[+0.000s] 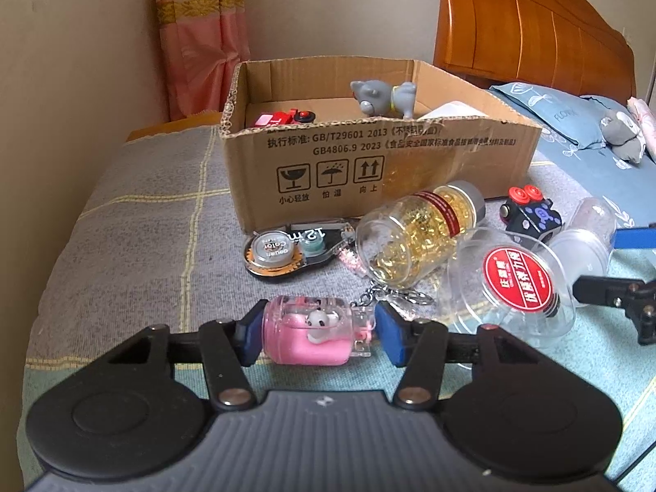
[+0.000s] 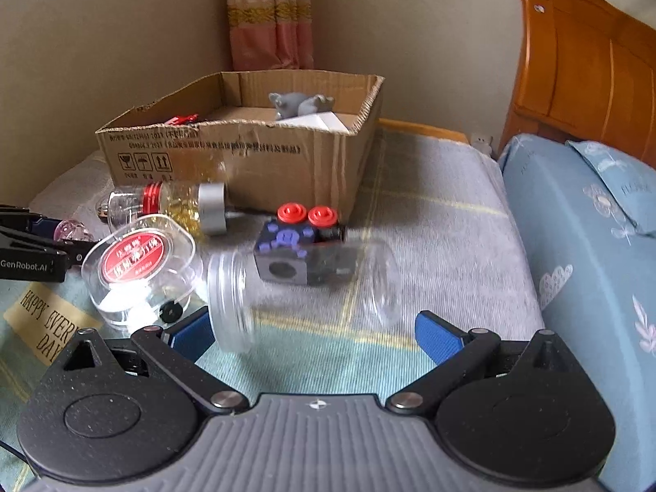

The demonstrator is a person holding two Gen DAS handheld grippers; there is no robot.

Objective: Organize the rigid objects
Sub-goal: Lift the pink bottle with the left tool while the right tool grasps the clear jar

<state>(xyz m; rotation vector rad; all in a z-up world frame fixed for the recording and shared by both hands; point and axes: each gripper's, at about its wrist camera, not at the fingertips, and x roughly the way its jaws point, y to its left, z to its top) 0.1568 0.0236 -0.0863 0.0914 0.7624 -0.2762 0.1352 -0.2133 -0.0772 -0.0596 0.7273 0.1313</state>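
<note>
My left gripper (image 1: 317,328) is shut on a pink keychain charm (image 1: 307,336) with a small white figure inside; the blue pads press on both its ends, low over the blanket. Its key ring trails toward a capsule bottle (image 1: 418,233) lying on its side. My right gripper (image 2: 315,332) stands open around a clear empty jar (image 2: 303,287) lying sideways; the pads (image 2: 438,336) do not press on it. Behind the jar sits a black cube toy (image 2: 303,250) with red buttons. A clear tub with a red label (image 2: 139,270) lies to the left.
An open cardboard box (image 1: 369,151) at the back holds a grey cat figure (image 1: 383,96) and a red toy (image 1: 283,117). A correction tape (image 1: 287,250) lies in front of it. A blue pillow (image 2: 582,238) and wooden headboard (image 2: 582,53) bound the right; a wall bounds the left.
</note>
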